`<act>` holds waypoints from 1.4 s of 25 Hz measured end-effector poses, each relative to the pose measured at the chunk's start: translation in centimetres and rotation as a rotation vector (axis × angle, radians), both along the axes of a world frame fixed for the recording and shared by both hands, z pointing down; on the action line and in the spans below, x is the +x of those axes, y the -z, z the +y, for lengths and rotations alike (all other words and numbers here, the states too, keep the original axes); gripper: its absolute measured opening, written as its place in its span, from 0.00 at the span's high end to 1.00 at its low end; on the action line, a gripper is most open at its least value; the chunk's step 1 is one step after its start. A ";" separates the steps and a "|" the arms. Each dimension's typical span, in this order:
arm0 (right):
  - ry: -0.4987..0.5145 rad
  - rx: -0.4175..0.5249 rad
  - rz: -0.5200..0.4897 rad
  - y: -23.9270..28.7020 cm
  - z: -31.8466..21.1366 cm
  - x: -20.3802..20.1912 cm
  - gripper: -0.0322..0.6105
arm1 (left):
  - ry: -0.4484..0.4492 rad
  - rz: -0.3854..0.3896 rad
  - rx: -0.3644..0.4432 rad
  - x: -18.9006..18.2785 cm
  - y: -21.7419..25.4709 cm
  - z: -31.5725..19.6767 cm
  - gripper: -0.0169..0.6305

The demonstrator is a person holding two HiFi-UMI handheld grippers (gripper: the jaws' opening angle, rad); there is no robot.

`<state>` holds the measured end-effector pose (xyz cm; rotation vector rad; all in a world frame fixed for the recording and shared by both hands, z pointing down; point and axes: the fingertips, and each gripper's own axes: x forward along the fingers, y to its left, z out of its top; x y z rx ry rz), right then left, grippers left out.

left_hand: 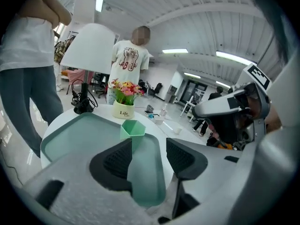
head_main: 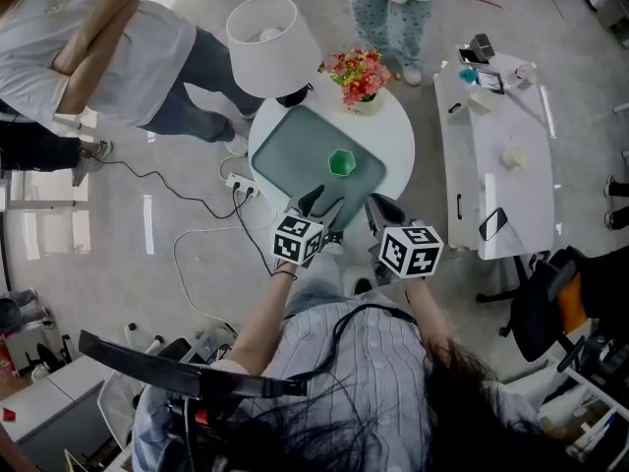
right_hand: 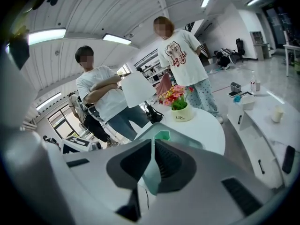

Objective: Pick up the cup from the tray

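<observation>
On tray [head_main: 295, 150], cup [head_main: 341, 162] stands clear of every rim.

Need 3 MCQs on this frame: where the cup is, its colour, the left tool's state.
1. Where is the cup?
A) on the tray
B) on the floor
C) beside the tray

2. What colour is the cup?
A) red
B) green
C) white

3. What state is the left tool in?
A) shut on the cup
B) open, gripping nothing
C) shut, empty

Answers:
1 A: the cup stands inside the tray's rim.
2 B: it shows green in the head view.
3 B: its jaws stand apart, short of the cup.
</observation>
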<state>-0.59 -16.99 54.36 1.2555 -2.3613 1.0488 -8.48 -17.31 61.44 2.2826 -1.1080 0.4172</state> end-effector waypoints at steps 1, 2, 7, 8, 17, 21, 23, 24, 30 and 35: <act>-0.006 -0.008 0.004 -0.2 -0.1 0.1 0.88 | -0.014 -0.011 -0.013 0.0 -0.8 -0.2 0.64; -0.013 -0.015 0.008 -0.4 -0.2 0.2 0.88 | -0.025 -0.021 -0.025 0.0 -1.6 -0.5 0.62; -0.042 -0.047 0.022 -1.4 -0.6 0.7 0.88 | -0.023 -0.038 -0.052 -0.2 -4.2 -2.9 0.57; -0.049 -0.053 0.024 -1.6 -0.7 0.8 0.88 | -0.025 -0.040 -0.057 -0.2 -4.6 -3.4 0.56; -0.097 -0.101 0.034 -3.0 -0.9 1.6 0.88 | -0.109 -0.093 -0.056 1.0 -6.7 -6.5 0.48; -0.107 -0.110 0.033 -3.3 -1.2 1.5 0.88 | -0.144 -0.090 -0.047 1.9 -7.2 -7.2 0.44; -0.109 -0.111 0.033 -3.3 -1.4 1.6 0.88 | -0.165 -0.094 -0.042 2.3 -7.4 -7.4 0.44; -0.111 -0.111 0.035 -3.3 -1.4 1.6 0.88 | -0.174 -0.098 -0.042 2.5 -7.5 -7.4 0.44; -0.132 -0.129 0.047 -3.9 -1.5 2.8 0.88 | -0.187 -0.107 -0.046 3.4 -8.1 -7.9 0.44; -0.148 -0.139 0.052 -4.2 -1.3 3.9 0.88 | -0.152 -0.101 -0.046 3.2 -8.2 -8.3 0.44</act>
